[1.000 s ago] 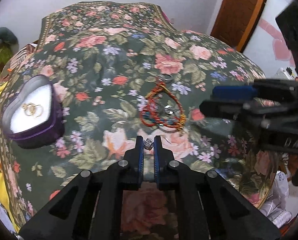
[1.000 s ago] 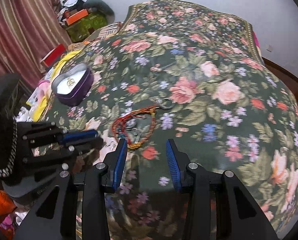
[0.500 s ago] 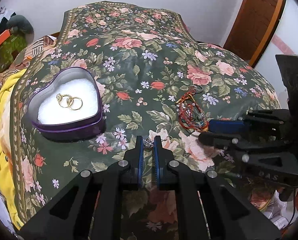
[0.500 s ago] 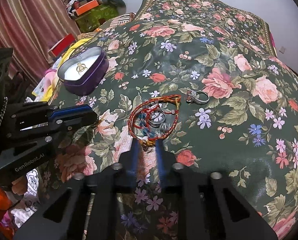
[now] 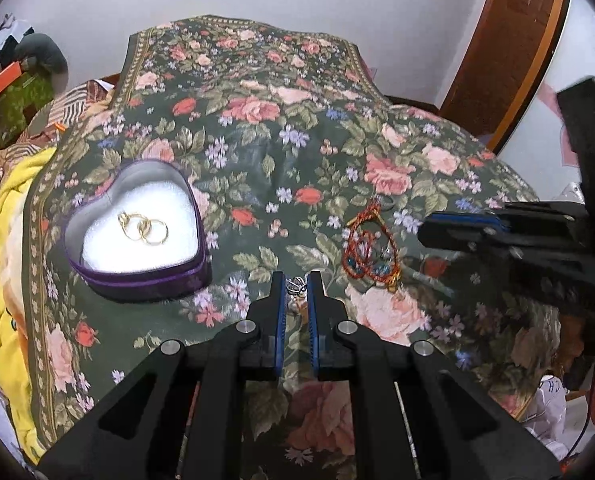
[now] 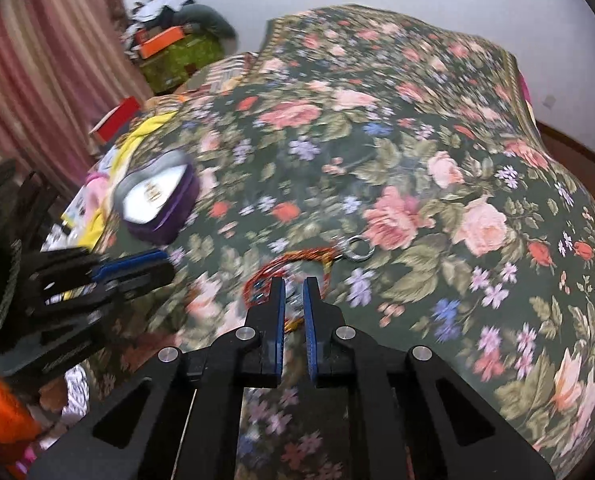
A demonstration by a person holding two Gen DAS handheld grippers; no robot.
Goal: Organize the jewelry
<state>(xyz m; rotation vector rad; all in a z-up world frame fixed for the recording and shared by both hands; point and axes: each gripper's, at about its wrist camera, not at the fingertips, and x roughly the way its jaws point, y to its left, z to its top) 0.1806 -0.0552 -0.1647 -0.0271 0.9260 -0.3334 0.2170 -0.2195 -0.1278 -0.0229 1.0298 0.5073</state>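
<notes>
My left gripper [image 5: 296, 285] is shut on a small silver ring [image 5: 296, 285] and holds it above the floral bedspread, right of the purple heart-shaped box [image 5: 137, 228]. Gold rings [image 5: 143, 228] lie on the box's white pad. A red and orange bracelet [image 5: 371, 250] lies on the spread to the right. My right gripper [image 6: 293, 292] is nearly shut over the bracelet [image 6: 289, 272] and a small silver piece shows between its fingers; the view is blurred. A silver ring [image 6: 357, 249] lies beyond the bracelet. The box also shows in the right wrist view [image 6: 157, 200].
The bed's floral spread [image 5: 257, 120] fills both views. A yellow cloth [image 5: 9, 240] hangs at the bed's left edge. Clutter and an orange box [image 6: 161, 42] sit by the curtain. A wooden door [image 5: 509, 40] stands at the far right.
My left gripper has swung left with the silver ring, so the heart box is now closer. My right gripper has closed from wide open and moved down over the bracelet.
</notes>
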